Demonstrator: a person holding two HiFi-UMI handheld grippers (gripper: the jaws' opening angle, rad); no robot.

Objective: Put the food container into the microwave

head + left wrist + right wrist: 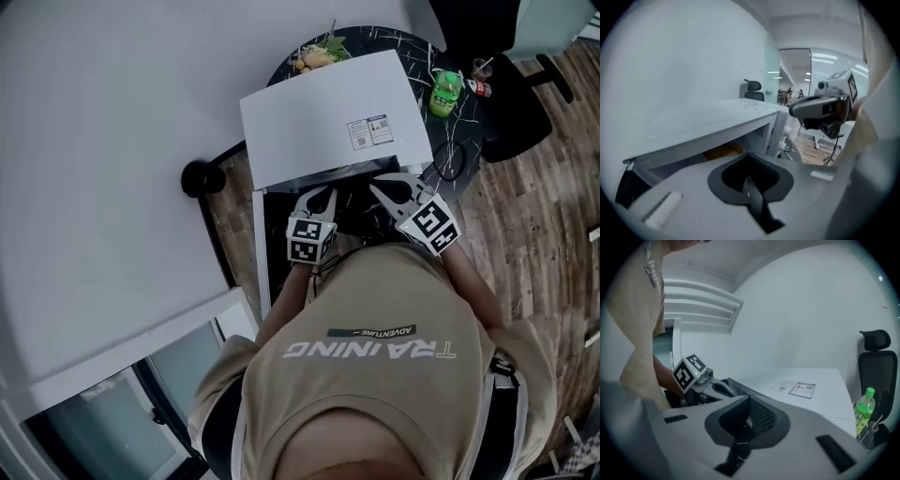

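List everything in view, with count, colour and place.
microwave: one, white, on the table
table: one, black with marbling, under the microwave
food: one heap, yellow and green, behind the microwave
bottle: one, green, right of the microwave
office chair: one, black, right of the table
floor: brown wood, right side
shirt: one, beige, on the person
left gripper, right gripper: two, grey, both shut, at the microwave's front
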